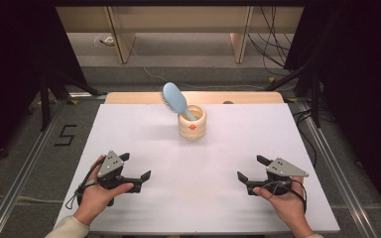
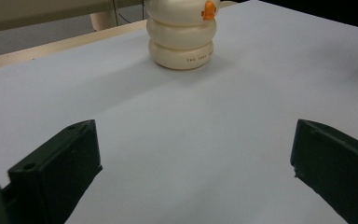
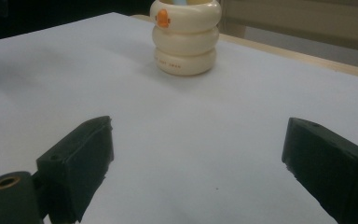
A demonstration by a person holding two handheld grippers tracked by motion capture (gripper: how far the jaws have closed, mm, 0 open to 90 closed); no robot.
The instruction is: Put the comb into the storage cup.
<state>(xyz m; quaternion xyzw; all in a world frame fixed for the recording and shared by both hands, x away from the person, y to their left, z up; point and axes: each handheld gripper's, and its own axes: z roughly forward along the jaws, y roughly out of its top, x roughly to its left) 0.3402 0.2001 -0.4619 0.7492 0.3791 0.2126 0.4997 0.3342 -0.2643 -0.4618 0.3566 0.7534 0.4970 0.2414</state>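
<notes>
Left gripper [image 1: 138, 167] and right gripper [image 1: 251, 168] both wide, empty, on table [image 1: 144, 144]. Brush [image 1: 174, 100] stands in cup [image 1: 192, 124].

White table top [image 1: 144, 148]
A cream ringed cup [image 1: 192, 126] stands upright on it, near the far edge, centred.
</notes>
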